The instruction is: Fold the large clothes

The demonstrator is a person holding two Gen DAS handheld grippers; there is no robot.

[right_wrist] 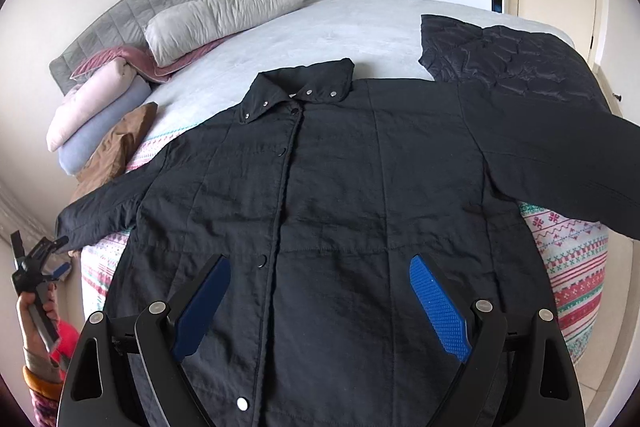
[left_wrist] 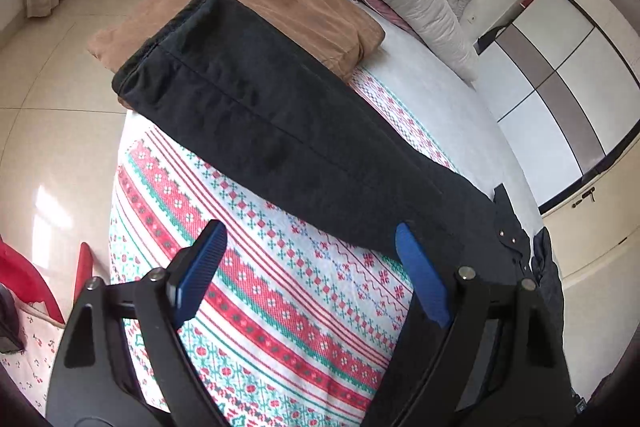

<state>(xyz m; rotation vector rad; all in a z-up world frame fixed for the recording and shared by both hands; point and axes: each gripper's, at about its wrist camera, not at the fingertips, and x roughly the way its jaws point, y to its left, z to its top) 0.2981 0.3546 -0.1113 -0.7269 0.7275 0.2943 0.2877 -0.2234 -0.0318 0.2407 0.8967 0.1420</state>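
A black quilted jacket [right_wrist: 328, 195] is lying front-up and snapped shut on the patterned bedspread [left_wrist: 280, 299], collar toward the headboard [right_wrist: 160, 3], both sleeves stretching sideways. The left gripper [left_wrist: 312, 267] is hovering beside one sleeve [left_wrist: 260, 119] and the right gripper [right_wrist: 320, 303] over the hem, both with jaws spread wide, gripping nothing.

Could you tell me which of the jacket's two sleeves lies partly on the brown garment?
The sleeve before the left gripper; its cuff overlaps the brown garment, unlike the other sleeve.
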